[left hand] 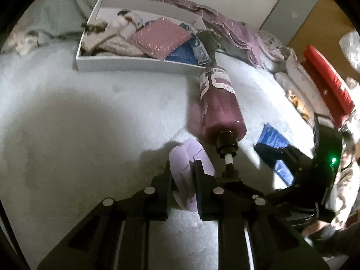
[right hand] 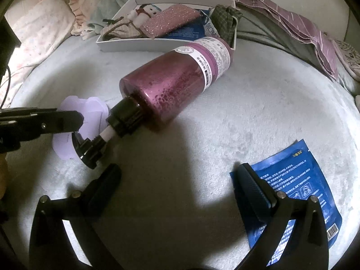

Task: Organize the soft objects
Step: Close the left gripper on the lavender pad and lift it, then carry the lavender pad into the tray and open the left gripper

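A flat lilac soft pad (left hand: pixel 182 155) lies on the white fleecy bed cover, and my left gripper (left hand: pixel 183 180) is shut on it, a finger on each side. The right wrist view shows the same pad (right hand: pixel 94 110) under that gripper's fingers (right hand: pixel 67 121). A maroon pump bottle (right hand: pixel 171 85) lies on its side just right of the pad, its pump head touching the pad's edge. My right gripper (right hand: pixel 178 173) stands wide open above bare cover, nothing between its fingers. A blue packet (right hand: pixel 303 180) lies partly under its right finger.
A white shallow box (left hand: pixel 135 64) at the far side holds a pink glittery pouch (left hand: pixel 157 36), blue packets, a snowman plush (right hand: pixel 144 11) and cloth. Purple striped fabric (right hand: pixel 303 29) and pillows ring the bed. A red item (left hand: pixel 328 78) stands at the right edge.
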`<act>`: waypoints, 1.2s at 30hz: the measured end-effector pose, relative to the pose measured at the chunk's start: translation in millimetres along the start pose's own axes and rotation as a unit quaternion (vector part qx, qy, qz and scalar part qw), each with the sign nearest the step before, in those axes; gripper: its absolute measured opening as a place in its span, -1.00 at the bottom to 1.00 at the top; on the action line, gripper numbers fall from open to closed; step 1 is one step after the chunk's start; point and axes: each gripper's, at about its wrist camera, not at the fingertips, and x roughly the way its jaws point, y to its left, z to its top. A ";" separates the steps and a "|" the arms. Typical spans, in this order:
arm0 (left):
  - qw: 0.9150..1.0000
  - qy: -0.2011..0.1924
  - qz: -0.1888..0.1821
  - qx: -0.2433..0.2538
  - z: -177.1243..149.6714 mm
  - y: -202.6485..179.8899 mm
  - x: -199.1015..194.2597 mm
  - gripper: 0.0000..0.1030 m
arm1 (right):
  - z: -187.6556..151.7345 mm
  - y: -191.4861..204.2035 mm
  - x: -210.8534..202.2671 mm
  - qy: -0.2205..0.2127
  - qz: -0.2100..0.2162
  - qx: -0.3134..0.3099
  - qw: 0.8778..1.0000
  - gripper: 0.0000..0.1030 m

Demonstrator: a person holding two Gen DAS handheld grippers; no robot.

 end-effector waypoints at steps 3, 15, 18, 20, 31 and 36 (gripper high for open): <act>0.999 -0.009 0.026 0.031 -1.9 -12.9 -2.0 -0.70 | -0.3 0.3 0.2 0.001 -0.001 -0.001 1.000 1.00; 0.998 -0.012 0.062 0.031 -6.0 -9.9 9.8 -0.68 | -0.5 2.1 0.8 0.002 -0.006 -0.006 1.000 1.00; 0.997 -0.014 0.065 0.034 -6.6 -12.0 9.9 -0.67 | -0.4 2.3 0.8 0.001 -0.010 -0.010 1.000 1.00; 0.997 -0.014 0.067 0.035 -7.1 -12.3 9.8 -0.67 | -0.2 2.1 1.1 0.002 -0.010 -0.011 1.000 1.00; 0.997 -0.015 0.067 0.036 -6.6 -11.9 10.3 -0.66 | 0.1 0.7 1.5 0.004 -0.002 -0.006 1.000 1.00; 0.996 -0.017 0.075 0.042 -7.0 -14.6 10.4 -0.67 | 1.9 3.0 3.2 0.003 -0.001 -0.001 1.000 1.00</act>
